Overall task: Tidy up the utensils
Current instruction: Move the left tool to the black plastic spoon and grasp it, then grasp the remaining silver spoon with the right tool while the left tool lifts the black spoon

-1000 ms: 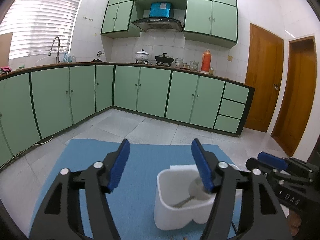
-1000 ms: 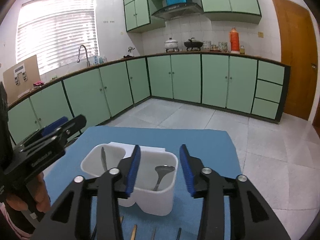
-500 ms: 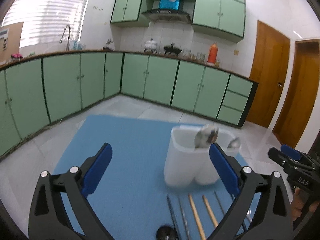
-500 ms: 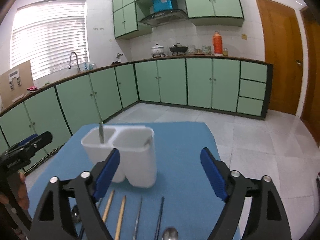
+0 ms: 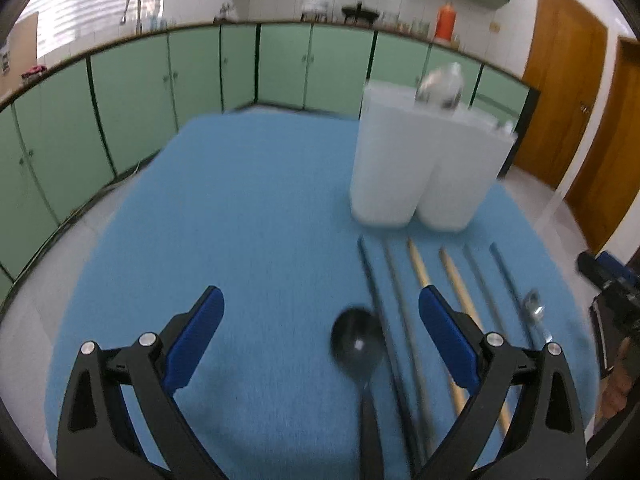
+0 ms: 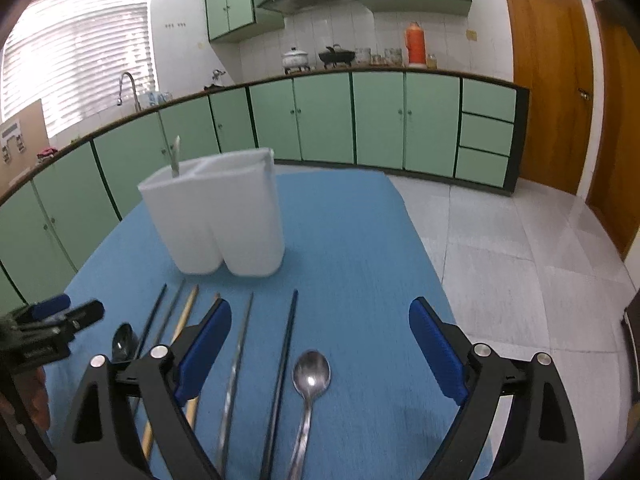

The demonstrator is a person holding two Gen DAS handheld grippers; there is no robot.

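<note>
Left wrist view: the left gripper (image 5: 320, 322) is held wide open over a black spoon (image 5: 356, 344), gripping nothing, while the right gripper (image 6: 320, 334), jaws opening, is held empty above a steel spoon (image 6: 311, 372).

Bare blue mat (image 5: 240, 220) left of holder (image 5: 416, 168)

No lettering is showing legibly anywhere; the markings on the brown cardboard panel (image 6: 16, 136) leaning by the window are appearing too small to read.
</note>
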